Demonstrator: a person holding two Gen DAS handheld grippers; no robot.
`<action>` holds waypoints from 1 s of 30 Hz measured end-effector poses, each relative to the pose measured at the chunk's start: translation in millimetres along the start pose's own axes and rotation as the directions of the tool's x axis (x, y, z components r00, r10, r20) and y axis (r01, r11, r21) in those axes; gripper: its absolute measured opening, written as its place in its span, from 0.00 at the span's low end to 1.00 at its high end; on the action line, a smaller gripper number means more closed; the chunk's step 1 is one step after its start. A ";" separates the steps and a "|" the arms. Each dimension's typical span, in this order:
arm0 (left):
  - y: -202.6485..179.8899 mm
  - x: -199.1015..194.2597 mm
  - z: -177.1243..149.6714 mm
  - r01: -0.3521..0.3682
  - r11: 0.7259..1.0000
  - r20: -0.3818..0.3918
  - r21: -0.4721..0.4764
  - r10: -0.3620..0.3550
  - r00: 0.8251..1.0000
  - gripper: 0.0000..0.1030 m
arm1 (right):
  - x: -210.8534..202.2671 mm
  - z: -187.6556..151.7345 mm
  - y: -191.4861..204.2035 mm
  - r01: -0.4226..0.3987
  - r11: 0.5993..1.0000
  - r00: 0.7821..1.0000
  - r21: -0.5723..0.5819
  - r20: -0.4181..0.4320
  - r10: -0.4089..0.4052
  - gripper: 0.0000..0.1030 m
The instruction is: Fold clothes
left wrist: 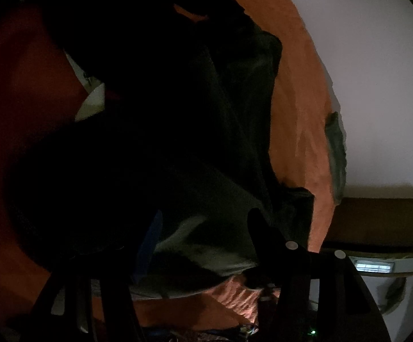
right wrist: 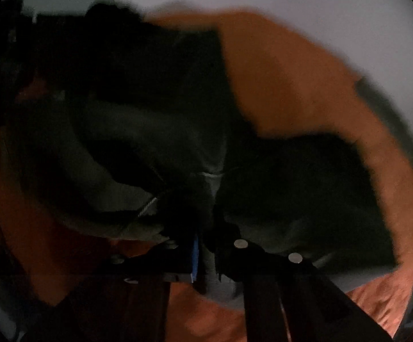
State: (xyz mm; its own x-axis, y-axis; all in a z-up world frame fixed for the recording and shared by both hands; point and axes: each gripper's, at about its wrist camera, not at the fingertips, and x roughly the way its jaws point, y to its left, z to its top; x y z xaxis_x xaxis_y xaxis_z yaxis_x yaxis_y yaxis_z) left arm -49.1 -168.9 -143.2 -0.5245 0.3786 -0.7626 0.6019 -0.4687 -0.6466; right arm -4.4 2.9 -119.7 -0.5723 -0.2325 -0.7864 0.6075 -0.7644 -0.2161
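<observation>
Left tongs [left wrist: 203,222] spread over dark garment [left wrist: 206,131]; right tongs [right wrist: 203,216] pinching it.

The rumpled dark grey-green garment [right wrist: 155,131] blocks the middle; bare orange bedsheet [right wrist: 292,85] lies clear beyond it.

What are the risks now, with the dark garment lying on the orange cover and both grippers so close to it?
1. The right gripper is nearly shut on a thin bit of the dark garment; the cloth may slip out.
2. The left gripper stands open over the garment, so that side may sag.
3. The orange cover could get pinched too.
</observation>
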 end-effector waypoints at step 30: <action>9.5 -20.9 -3.0 -0.148 0.975 -0.023 0.165 0.154 0.988 0.68 | -17.7 -4.8 -17.6 -0.106 0.985 0.994 -0.135 -0.012 0.105 0.77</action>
State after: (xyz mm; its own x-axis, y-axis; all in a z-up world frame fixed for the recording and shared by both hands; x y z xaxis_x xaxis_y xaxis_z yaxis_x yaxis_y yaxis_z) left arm -30.6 -178.9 -133.4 -0.4114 0.3202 -0.8533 0.5651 -0.6450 -0.5145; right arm -2.4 23.4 -104.8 -0.4984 -0.3041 -0.8118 0.7332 -0.6475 -0.2076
